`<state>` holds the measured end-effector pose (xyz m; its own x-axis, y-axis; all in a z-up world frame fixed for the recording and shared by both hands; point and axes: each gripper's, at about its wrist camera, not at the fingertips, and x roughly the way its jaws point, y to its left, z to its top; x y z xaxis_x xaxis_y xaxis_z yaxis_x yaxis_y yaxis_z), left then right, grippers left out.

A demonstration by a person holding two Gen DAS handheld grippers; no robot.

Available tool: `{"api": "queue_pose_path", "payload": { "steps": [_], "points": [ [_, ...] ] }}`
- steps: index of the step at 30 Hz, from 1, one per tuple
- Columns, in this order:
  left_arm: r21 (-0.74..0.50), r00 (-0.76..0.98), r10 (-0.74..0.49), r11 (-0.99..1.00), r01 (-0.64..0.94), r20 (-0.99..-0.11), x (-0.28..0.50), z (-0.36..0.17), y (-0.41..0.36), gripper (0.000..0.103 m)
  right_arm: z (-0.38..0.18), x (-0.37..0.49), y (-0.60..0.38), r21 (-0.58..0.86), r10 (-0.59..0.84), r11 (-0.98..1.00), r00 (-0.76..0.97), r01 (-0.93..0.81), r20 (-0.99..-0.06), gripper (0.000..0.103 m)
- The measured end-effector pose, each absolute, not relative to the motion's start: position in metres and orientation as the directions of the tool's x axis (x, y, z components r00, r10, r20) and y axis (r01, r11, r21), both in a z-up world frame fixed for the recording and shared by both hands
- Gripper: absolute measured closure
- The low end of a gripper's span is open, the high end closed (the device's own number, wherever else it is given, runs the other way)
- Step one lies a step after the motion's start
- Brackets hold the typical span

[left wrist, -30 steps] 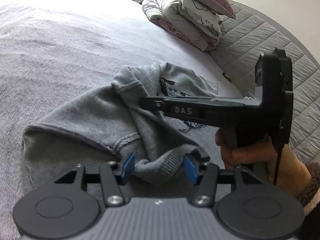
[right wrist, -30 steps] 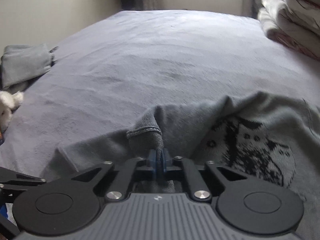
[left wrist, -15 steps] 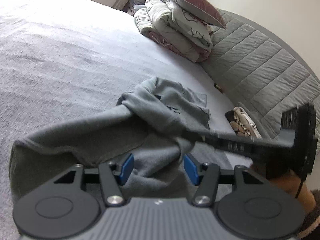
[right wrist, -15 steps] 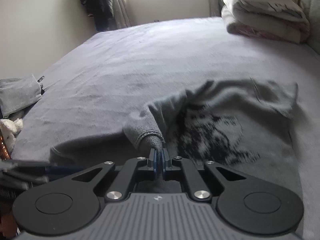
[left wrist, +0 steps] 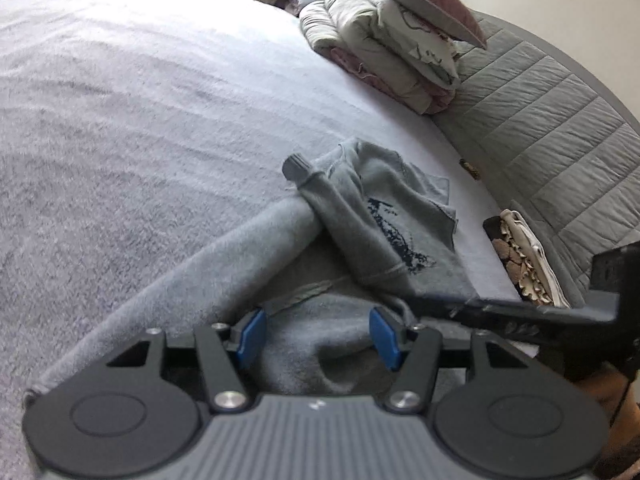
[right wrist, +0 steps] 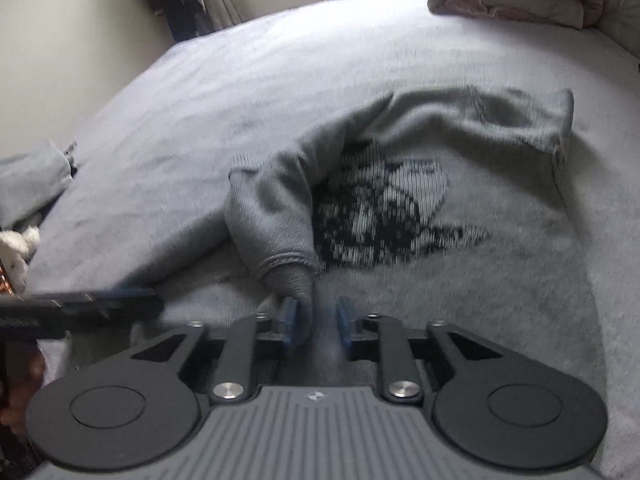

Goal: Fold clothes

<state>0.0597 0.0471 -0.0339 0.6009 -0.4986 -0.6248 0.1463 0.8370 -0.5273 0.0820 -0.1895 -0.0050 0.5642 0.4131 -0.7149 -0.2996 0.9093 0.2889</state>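
In the left wrist view, the grey sweatshirt (left wrist: 360, 216) lies crumpled on the bed (left wrist: 140, 100), running from the centre down to 6 o'clock. One sleeve (left wrist: 344, 224) is laid across its printed front, cuff pointing to 11 o'clock. The left gripper (left wrist: 318, 338) stands about half open at 6 o'clock, with a bunched fold of the sweatshirt between its blue pads (left wrist: 250, 336); the pads seem not to press on the cloth, though the view there is too dim to be sure. The right gripper (left wrist: 520, 312) reaches in from 3 o'clock, its tip at the sweatshirt's near edge. At 1 o'clock a stack of folded bedding (left wrist: 384, 52) sits on the bed against the quilted headboard (left wrist: 540, 120).

In the right wrist view, the sweatshirt (right wrist: 400, 200) fills the centre, its dark print facing up, with the sleeve (right wrist: 276, 216) folded over it toward 6 o'clock. The right gripper (right wrist: 318, 322) is at 6 o'clock and its jaws are opening; the sleeve's cuff (right wrist: 294, 284) sits between them, touching the left pad and clear of the right one. The picture is motion-blurred. The left gripper (right wrist: 100, 300) enters from 9 o'clock. Another grey garment (right wrist: 28, 184) lies at the bed's edge at 9 o'clock.
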Motion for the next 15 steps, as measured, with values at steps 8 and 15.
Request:
{"api": "queue_pose_path", "payload": {
  "steps": [8, 15],
  "points": [
    [-0.531, 0.606, -0.5, 0.834, 0.147, -0.618, 0.062, -0.035, 0.043, 0.044, 0.015, 0.102, -0.197, 0.353, 0.465, 0.885, 0.633, -0.304, -0.62, 0.07],
    [-0.588, 0.651, -0.531, 0.794, 0.157, -0.543, 0.073, -0.03, 0.038, 0.043, 0.018, 0.121, -0.196, 0.411, 0.5, 0.862, 0.635, -0.297, -0.589, 0.07]
  ]
}}
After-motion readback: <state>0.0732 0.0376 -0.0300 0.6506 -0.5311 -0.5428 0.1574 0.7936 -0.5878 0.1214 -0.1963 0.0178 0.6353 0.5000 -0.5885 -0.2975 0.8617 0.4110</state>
